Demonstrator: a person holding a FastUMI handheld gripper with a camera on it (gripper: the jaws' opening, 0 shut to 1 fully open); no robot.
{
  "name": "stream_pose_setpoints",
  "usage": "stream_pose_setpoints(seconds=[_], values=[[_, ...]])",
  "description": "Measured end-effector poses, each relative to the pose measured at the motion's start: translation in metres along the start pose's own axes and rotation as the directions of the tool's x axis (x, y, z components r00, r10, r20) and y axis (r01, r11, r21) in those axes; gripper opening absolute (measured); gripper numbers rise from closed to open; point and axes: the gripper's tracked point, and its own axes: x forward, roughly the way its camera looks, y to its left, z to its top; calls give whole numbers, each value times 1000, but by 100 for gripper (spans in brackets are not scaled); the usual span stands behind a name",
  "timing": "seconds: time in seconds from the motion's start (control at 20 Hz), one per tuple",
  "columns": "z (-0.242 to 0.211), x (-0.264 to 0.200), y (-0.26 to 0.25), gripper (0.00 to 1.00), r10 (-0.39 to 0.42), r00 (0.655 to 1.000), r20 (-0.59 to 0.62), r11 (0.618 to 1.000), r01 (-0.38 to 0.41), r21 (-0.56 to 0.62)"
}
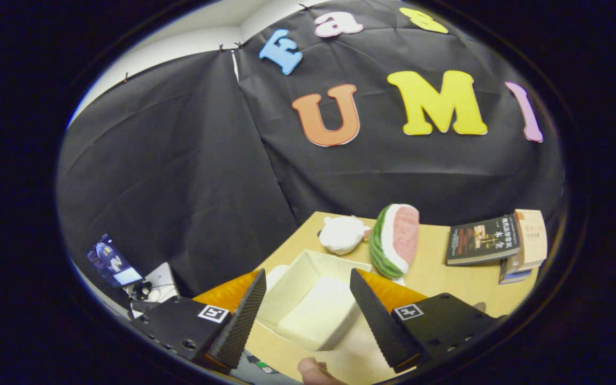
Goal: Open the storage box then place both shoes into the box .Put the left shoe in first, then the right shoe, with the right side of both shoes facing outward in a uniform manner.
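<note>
A pale cream storage box (308, 307) sits on the wooden table (441, 262), open at the top, with nothing visible inside it. My gripper (305, 310) hangs above it, open, and the box shows through the wide gap between the two fingers. Nothing is held between them. A person's fingertip (313, 370) shows just below the box, near the table's front edge.
Beyond the box lie a white plush toy (341, 233) and a watermelon-slice plush (395, 239). A stack of books (495, 243) rests further right on the table. Off the table's left side, a lit screen (111, 262) and some small gear sit lower down.
</note>
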Motion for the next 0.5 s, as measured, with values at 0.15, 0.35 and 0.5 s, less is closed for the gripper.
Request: stream_pose_setpoints(seconds=[0.15,0.35,0.5], values=[[-16,-12,-66,96,-111,994,0,994,111,6],[-60,-17,-141,96,-240,969,-57,970,242,18],[-118,-17,-185,95,-304,943,-134,947,314,63]])
